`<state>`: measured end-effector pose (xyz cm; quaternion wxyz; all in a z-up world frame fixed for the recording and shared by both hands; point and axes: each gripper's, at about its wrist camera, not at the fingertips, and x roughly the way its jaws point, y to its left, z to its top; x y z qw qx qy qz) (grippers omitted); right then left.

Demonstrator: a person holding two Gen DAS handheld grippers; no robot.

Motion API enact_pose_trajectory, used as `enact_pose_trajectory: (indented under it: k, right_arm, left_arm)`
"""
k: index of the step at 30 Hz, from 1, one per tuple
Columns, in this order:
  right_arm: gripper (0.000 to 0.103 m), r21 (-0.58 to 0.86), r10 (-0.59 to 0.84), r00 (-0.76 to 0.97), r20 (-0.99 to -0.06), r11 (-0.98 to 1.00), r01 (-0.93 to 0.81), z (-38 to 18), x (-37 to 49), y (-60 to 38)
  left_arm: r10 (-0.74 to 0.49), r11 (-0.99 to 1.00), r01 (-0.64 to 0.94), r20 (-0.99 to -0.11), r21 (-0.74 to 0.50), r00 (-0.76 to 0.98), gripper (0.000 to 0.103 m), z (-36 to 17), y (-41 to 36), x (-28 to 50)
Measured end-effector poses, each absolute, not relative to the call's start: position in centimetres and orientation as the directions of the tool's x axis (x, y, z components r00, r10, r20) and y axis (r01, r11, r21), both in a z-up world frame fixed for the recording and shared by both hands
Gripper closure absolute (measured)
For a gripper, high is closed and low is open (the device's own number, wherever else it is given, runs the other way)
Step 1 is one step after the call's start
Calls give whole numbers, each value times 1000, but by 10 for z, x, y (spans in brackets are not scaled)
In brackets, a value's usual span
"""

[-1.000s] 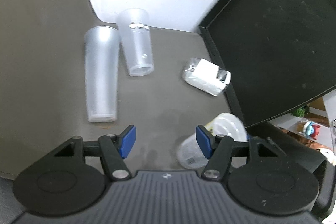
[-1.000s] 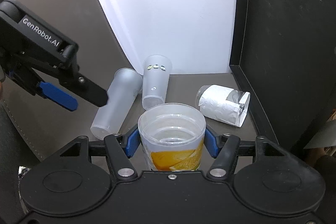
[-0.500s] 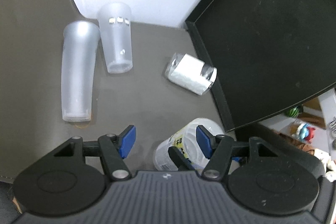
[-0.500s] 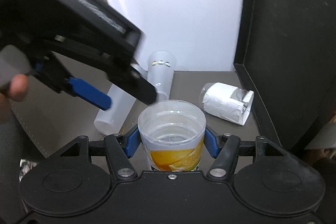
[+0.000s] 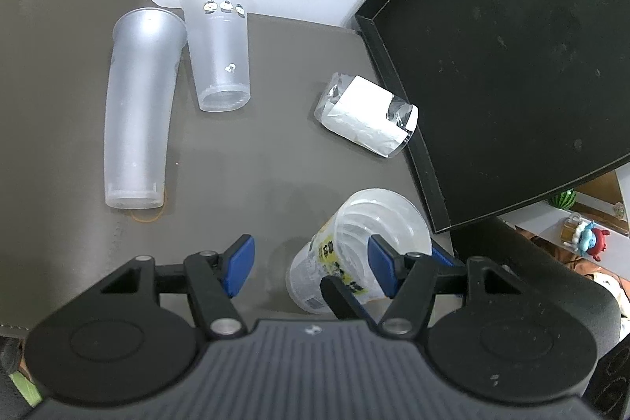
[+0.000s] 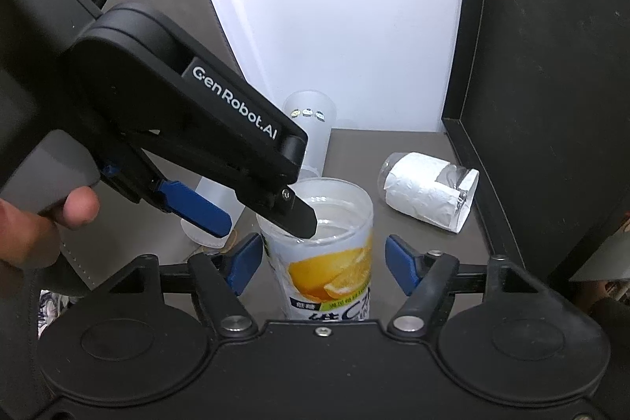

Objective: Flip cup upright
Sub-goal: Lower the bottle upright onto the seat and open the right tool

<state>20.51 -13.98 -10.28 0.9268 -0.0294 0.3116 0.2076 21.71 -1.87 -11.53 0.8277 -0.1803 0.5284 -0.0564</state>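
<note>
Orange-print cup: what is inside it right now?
One black finger of the left gripper dips past the rim of the orange-print cup. No liquid or object shows; the finger covers part of the bottom.

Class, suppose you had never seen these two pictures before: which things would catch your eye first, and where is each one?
First comes the orange-printed cup, standing upright between the open fingers of the right gripper, with one finger of the left gripper hanging over its rim. Next, two frosted cups stand side by side further back to the left, and a paper-wrapped cup lies on its side to the right, beside a black tray.
</note>
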Motion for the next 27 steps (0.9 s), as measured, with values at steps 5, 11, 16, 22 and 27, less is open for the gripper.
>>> enact_pose_trajectory:
  k: [5, 11, 16, 22, 27]
  right_arm:
    - [30, 105, 374, 712, -595, 914, -392, -99, 203, -146]
    - [29, 213, 423, 665, -615, 902, -376, -95, 203, -157]
    - [29, 259, 455, 639, -621, 888, -381, -88, 202, -161]
    - [23, 294, 478, 630, -612, 877, -380, -73, 194, -166]
    - [17, 315, 475, 630, -615, 880, -356, -59, 188, -172]
  left_arm:
    - [-281, 928, -100, -852, -358, 442, 41, -114, -19, 216]
    - [-267, 931, -103, -848, -349, 457, 41, -108, -14, 211]
    - [-247, 931, -119, -834, -346, 493, 41, -97, -7, 202]
    - [-228, 935, -116, -818, -335, 528, 41, -82, -1, 187]
    - [-204, 938, -123, -806, -323, 556, 40, -69, 4, 171]
